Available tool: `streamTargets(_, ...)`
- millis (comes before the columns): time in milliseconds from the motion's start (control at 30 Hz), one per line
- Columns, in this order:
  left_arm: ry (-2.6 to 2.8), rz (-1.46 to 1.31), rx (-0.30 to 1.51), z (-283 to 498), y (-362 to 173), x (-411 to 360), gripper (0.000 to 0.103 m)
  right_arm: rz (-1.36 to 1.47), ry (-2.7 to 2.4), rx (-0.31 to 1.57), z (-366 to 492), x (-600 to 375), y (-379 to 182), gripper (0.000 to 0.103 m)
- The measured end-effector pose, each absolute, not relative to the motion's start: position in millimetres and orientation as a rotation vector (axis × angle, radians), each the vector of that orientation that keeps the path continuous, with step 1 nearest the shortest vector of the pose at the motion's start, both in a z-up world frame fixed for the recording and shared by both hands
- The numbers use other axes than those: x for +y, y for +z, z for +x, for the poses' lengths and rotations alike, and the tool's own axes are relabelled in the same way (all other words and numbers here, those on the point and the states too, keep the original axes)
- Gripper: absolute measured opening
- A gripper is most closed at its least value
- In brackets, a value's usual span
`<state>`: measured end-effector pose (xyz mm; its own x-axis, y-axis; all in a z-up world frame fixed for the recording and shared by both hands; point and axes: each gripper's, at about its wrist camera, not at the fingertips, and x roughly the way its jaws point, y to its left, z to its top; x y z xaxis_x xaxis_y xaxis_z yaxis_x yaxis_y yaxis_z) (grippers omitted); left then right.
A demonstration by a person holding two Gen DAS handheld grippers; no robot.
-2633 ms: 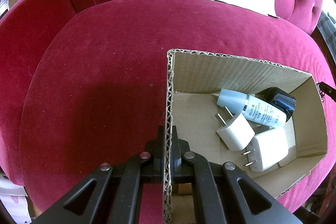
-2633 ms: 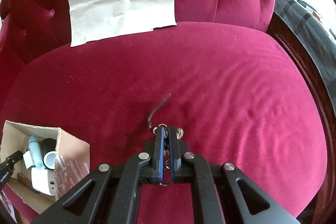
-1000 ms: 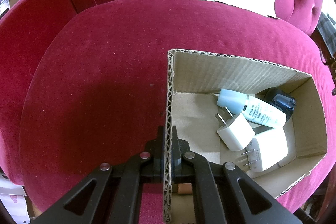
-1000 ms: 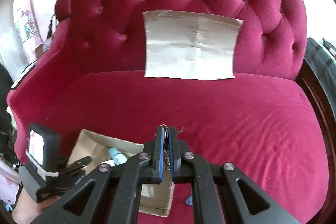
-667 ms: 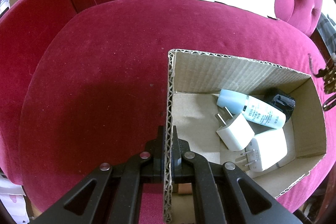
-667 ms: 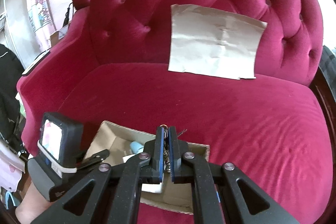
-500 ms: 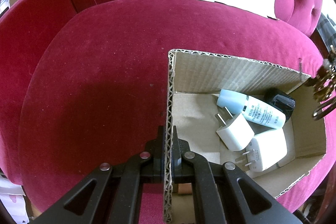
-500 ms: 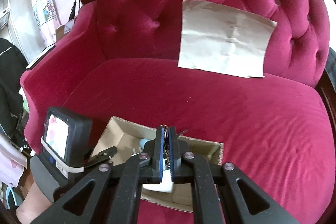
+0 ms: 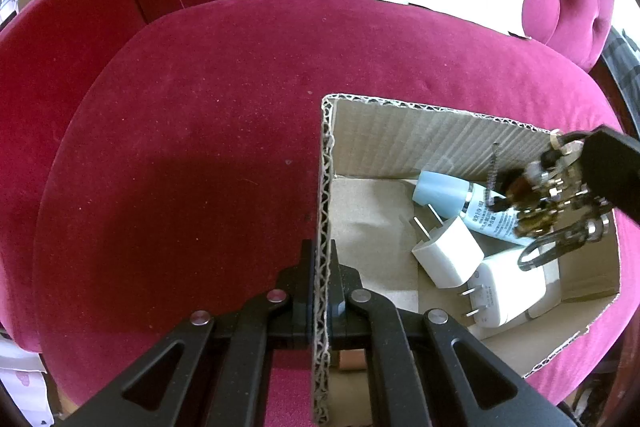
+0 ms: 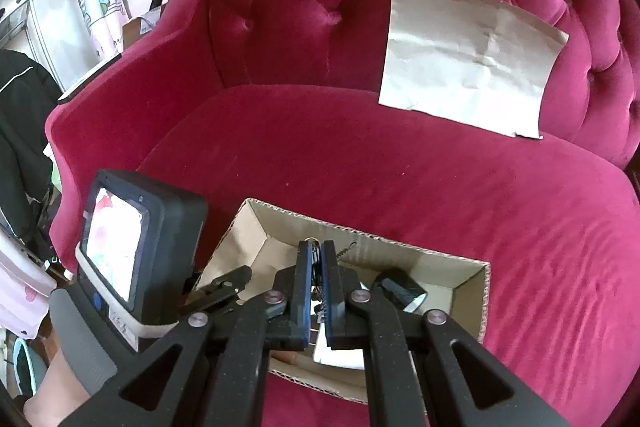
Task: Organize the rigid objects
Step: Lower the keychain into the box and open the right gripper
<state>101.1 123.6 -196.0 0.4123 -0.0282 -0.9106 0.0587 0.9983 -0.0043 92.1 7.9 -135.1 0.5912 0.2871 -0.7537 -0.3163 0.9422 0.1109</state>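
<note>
An open cardboard box (image 9: 420, 143) sits on the red velvet sofa seat (image 9: 200, 147). My left gripper (image 9: 322, 259) is shut on the box's left wall. Inside lie a blue-capped tube (image 9: 444, 187), two white plug chargers (image 9: 446, 255) and a black object (image 10: 400, 289). My right gripper (image 10: 316, 255) is shut on a bunch of keys (image 9: 548, 199) with a short spring chain. The bunch hangs just above the box's right end, over the tube. In the right wrist view the box (image 10: 452, 267) lies directly below the fingers, and the left gripper (image 10: 224, 287) grips its left edge.
A creased brown paper sheet (image 10: 468, 55) leans against the tufted backrest. The left gripper's camera unit (image 10: 140, 247) and a person's arm (image 10: 52, 387) sit at the lower left. Clothing and clutter stand beyond the sofa's left arm. The sofa's dark wooden edge lies at the right.
My right gripper has carried the key bunch leftward and down from over the seat to above the box; it entered the left wrist view from the right. The left gripper kept still.
</note>
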Motion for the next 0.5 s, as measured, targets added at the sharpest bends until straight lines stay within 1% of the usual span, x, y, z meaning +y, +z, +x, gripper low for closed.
streamTargets(500,-0.057,0.028,1.143,100.9,-194.9,122.3,0.003,-0.02,0.37,0.911,99.7,17.7,-151.8,0.003)
